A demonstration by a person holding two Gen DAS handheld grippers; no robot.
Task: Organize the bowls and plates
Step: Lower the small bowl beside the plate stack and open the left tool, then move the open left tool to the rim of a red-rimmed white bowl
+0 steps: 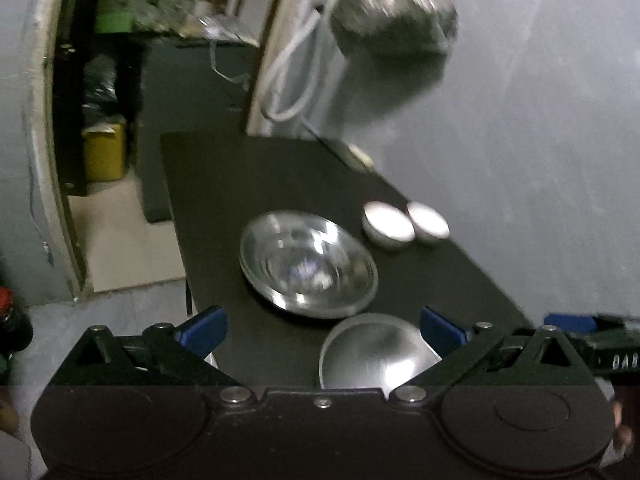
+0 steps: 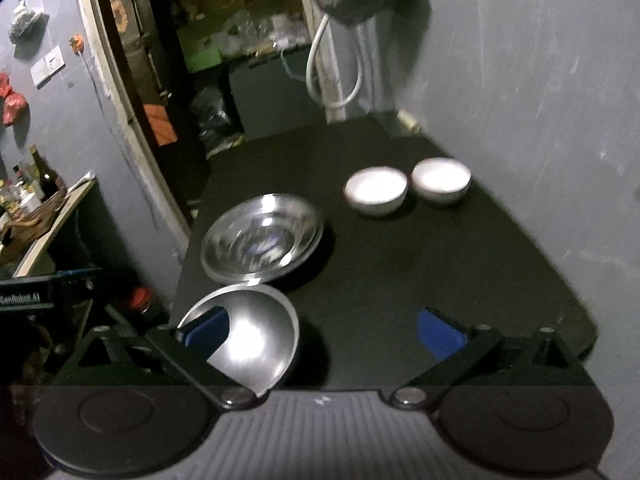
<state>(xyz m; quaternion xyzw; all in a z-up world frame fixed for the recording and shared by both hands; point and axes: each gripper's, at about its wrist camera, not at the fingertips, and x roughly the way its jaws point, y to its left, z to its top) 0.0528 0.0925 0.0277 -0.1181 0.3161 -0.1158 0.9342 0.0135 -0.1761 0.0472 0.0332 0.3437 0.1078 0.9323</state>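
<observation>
Right wrist view shows me most of the layout on the black table (image 2: 460, 280): two white bowls side by side near its far right edge, the left white bowl (image 2: 376, 192) just beside the right white bowl (image 2: 441, 180), apart or barely touching, I cannot tell which. Toward the left edge sits a stack of steel plates (image 2: 262, 238), several rims showing one inside another, and nearer me, at the near left corner, a single steel bowl (image 2: 244, 338) whose far rim looks to touch or overlap the stack's near rim.

My reading is that the plates are already gathered, while the bowls are not yet nested: three bowls sit singly, so stacking them is what remains.

My right gripper (image 2: 322, 332) has its fingers spread wide and empty; its left blue pad (image 2: 206, 330) hangs over the steel bowl's hollow, the other over bare tabletop. My left gripper (image 1: 322, 330) is likewise spread and holding nothing, and the steel bowl (image 1: 376, 354) lies between its fingers, close to the right one, with the plate stack (image 1: 308, 262) just beyond.
</observation>
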